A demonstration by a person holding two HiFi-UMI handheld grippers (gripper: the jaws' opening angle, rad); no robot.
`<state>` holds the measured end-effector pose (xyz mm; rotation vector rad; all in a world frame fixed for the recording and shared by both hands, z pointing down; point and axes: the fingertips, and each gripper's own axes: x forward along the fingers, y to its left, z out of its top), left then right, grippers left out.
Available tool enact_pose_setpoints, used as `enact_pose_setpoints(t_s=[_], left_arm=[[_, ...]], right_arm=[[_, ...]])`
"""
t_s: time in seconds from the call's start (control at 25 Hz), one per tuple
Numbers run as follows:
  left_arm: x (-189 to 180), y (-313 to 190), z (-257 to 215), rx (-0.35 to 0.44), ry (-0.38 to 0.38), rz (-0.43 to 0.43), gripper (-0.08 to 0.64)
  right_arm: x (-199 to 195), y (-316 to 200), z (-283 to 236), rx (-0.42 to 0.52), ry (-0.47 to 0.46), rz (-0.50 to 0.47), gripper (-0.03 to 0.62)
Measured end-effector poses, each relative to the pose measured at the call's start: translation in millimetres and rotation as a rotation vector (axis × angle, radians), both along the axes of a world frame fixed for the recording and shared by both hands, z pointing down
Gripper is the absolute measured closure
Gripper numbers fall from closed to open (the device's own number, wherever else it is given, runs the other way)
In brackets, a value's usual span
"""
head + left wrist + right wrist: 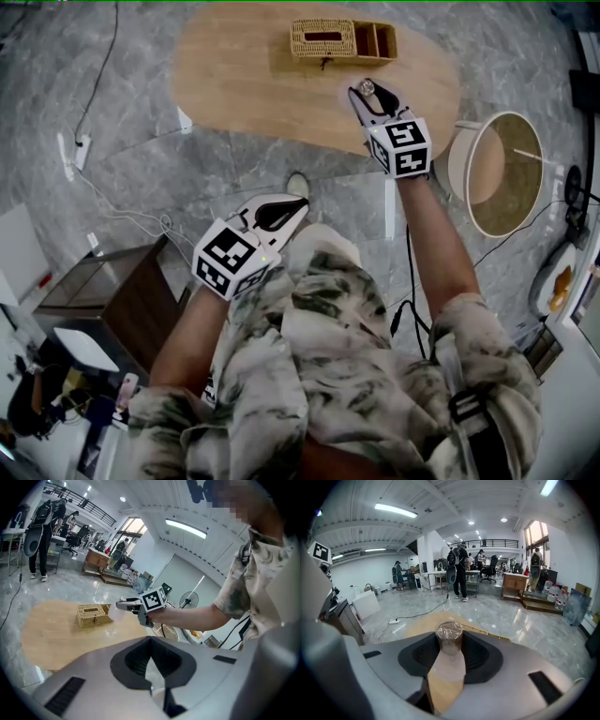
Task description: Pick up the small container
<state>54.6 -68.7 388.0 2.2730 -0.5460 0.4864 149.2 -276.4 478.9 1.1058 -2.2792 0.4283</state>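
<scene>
The small container [367,88], a clear round tub with a brownish top, sits between the jaws of my right gripper [369,93], which is shut on it. It hangs over the right part of the oval wooden table [234,89], just in front of the wicker basket [323,38]. In the right gripper view the container [449,637] fills the gap between the dark pads [480,656]. My left gripper [298,203] is held low near the person's torso, off the table, shut and with nothing in it. From the left gripper view [150,639] the right gripper [123,605] shows above the table beside the basket [92,614].
A round white-rimmed bin [506,173] stands on the floor right of the table. A dark brown cabinet [122,295] is at the lower left. Cables [127,214] and a power strip [81,150] lie on the marble floor. People [459,573] stand far off in the hall.
</scene>
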Motion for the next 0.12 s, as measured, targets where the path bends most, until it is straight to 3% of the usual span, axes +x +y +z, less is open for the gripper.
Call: enact_pose_setpoints(t_s=[0.12], left_arm=[[-0.3,-2.4,4.5,-0.004,0.000,-0.002,0.538]], right_arm=[[1.1,-2.0,10.0,-0.006,0.006,0.004,0.434]])
